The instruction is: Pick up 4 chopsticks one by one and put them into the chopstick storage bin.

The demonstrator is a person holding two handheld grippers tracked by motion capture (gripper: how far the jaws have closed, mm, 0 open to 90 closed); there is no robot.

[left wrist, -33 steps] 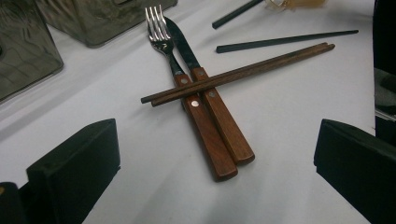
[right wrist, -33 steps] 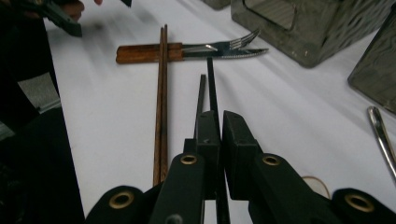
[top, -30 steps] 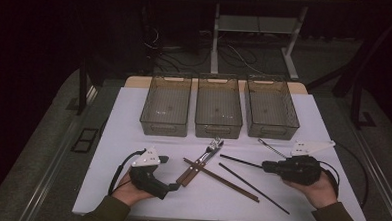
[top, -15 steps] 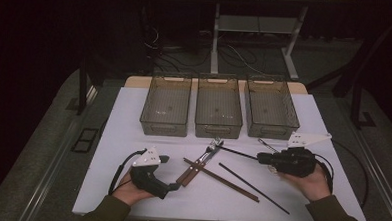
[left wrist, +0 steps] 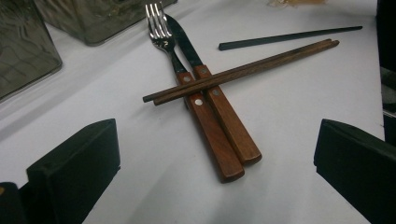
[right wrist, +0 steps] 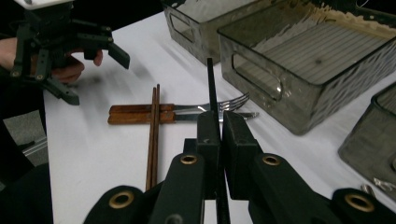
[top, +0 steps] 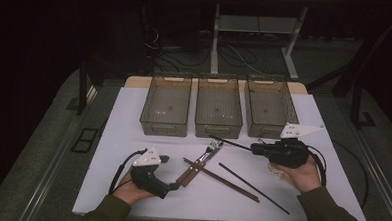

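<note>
My right gripper (top: pixel 256 149) is shut on a black chopstick (right wrist: pixel 210 79), which juts out past its jaws toward the bins; in the high view the stick (top: pixel 227 142) hangs above the table. A second black chopstick (top: pixel 253 188) lies on the white table. At the centre a wooden-handled fork (left wrist: pixel 159 28) and knife (left wrist: pixel 189 44) lie side by side, with a pair of brown chopsticks (left wrist: pixel 243 70) across them. My left gripper (top: pixel 170 173) rests open on the table, its jaws on either side of the handle ends (left wrist: pixel 229 154) without touching them.
Three empty smoky plastic bins (top: pixel 167 103) (top: pixel 219 105) (top: pixel 270 106) stand in a row at the back of the white table (top: pixel 127 137). A small clear wrapper lies beside the right hand. The floor and a desk frame lie beyond the far edge.
My right gripper has lifted and moved left and away from the person, carrying the black chopstick toward the bins. The left gripper has stayed where it was.
</note>
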